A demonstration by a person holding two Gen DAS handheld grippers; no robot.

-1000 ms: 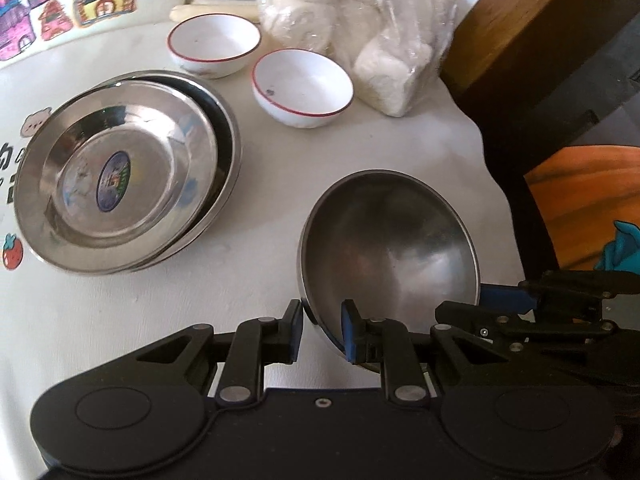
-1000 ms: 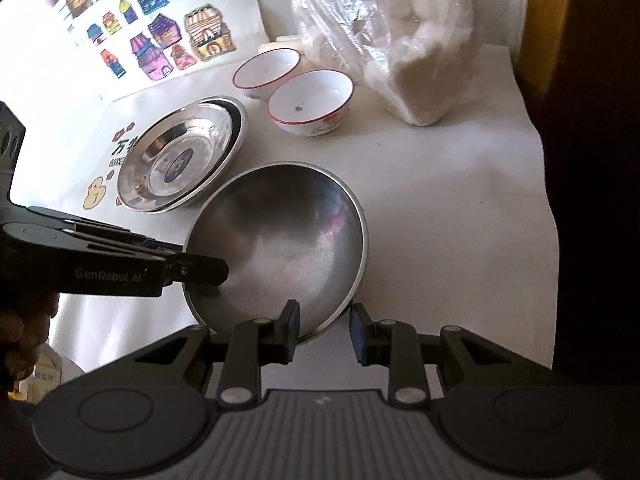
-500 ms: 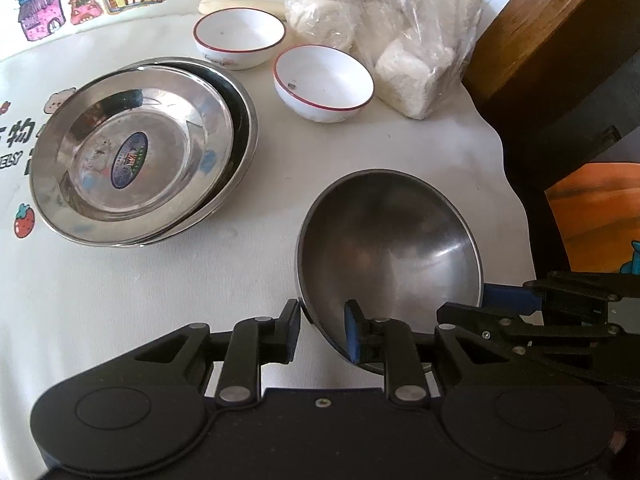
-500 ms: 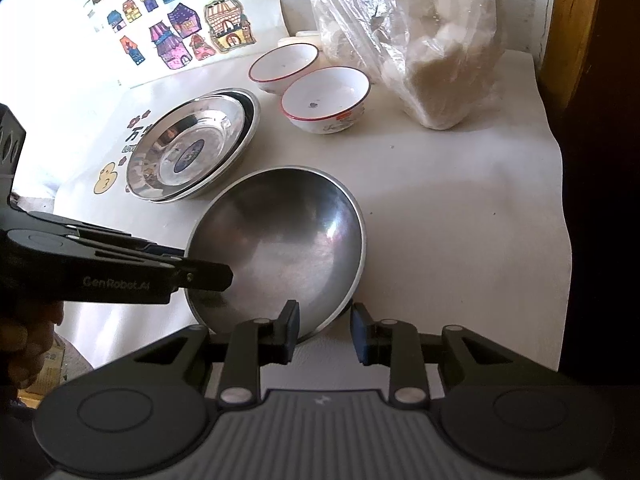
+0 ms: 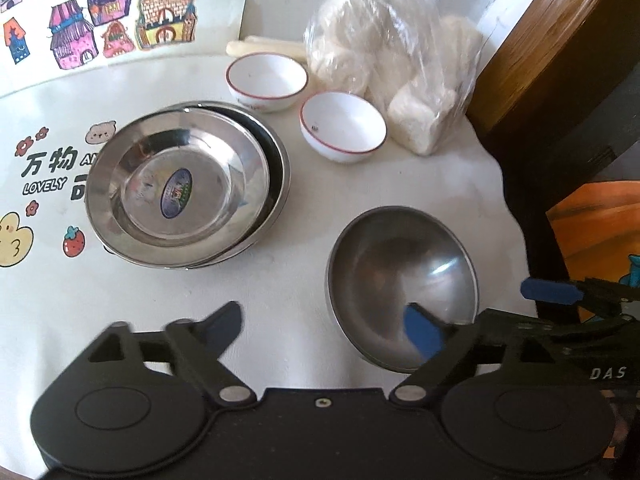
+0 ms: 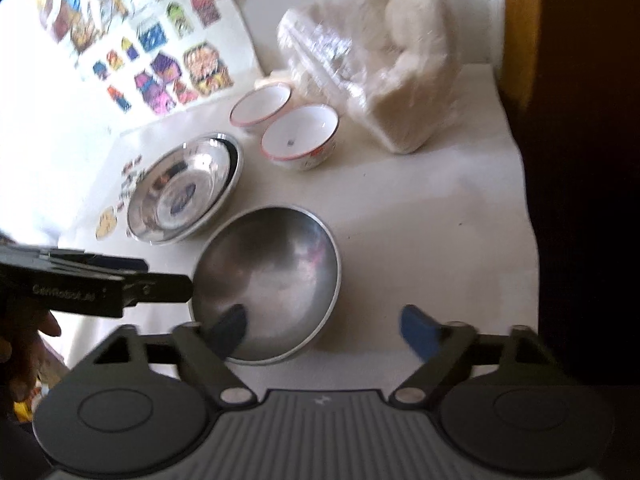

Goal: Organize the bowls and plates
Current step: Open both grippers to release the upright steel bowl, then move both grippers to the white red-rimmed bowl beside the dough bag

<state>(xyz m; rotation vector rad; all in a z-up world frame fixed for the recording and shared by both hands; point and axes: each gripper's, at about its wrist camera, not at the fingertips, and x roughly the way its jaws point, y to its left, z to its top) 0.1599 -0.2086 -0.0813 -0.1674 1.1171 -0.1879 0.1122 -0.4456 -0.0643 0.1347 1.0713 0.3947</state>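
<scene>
A large steel bowl [image 5: 400, 280] rests on the white table near its right edge; it also shows in the right wrist view [image 6: 272, 276]. My left gripper [image 5: 324, 328] is open, its right finger over the bowl's near rim. My right gripper [image 6: 328, 328] is open, its left finger over the bowl's near rim. Stacked steel plates [image 5: 184, 188] lie to the left, also in the right wrist view [image 6: 184, 188]. Two white red-rimmed bowls [image 5: 266, 80] [image 5: 343, 126] stand behind, side by side.
A plastic bag of white lumps [image 5: 392, 76] sits at the back right. A wooden panel [image 5: 540, 52] rises beyond the table's right edge [image 5: 508, 208]. A drawing of coloured houses [image 5: 100, 20] hangs at the back left.
Both grippers have opened wide and let go of the steel bowl's rim. The bowl now rests on the table. Both cameras have pulled back and up.
</scene>
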